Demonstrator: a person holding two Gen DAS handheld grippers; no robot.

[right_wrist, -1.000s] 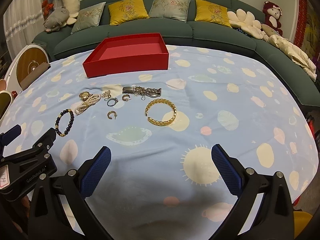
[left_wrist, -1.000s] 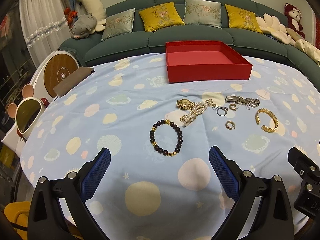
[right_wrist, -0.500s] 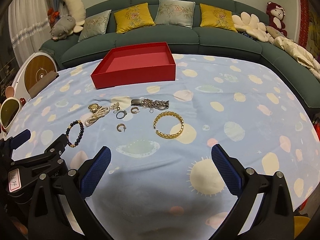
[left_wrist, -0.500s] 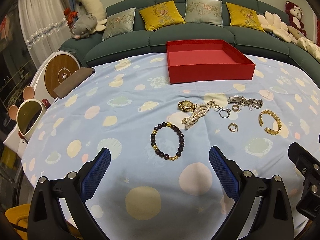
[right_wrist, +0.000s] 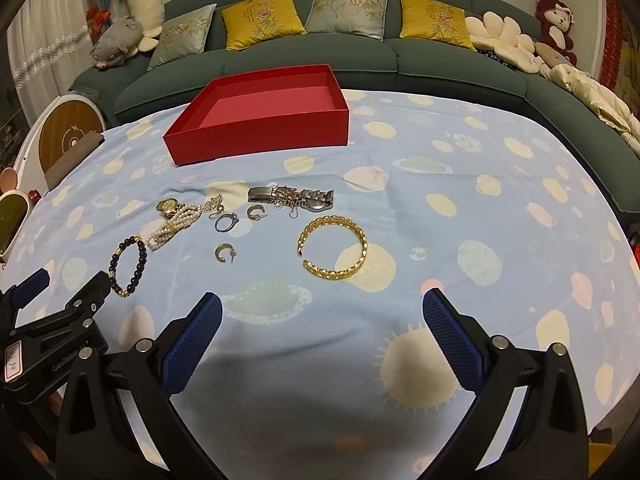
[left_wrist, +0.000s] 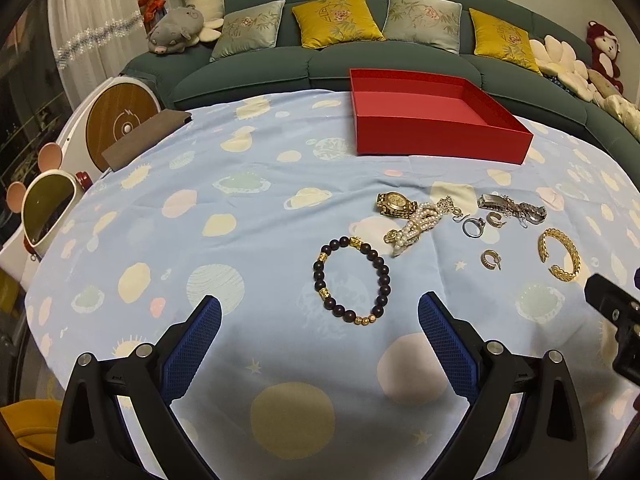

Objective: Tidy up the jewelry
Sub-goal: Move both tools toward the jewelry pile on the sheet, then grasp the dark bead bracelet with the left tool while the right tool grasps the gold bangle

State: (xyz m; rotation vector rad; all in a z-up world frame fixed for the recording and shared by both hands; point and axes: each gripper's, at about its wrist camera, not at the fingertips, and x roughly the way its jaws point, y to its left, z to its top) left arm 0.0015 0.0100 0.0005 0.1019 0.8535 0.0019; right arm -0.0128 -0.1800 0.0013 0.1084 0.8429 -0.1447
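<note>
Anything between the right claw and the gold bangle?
No. In the right wrist view only bare patterned cloth lies between the open right claw and the gold bangle.

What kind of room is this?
Most likely a home living room: a long green sofa with cushions and stuffed toys curves behind a table under a planet-print cloth.
</note>
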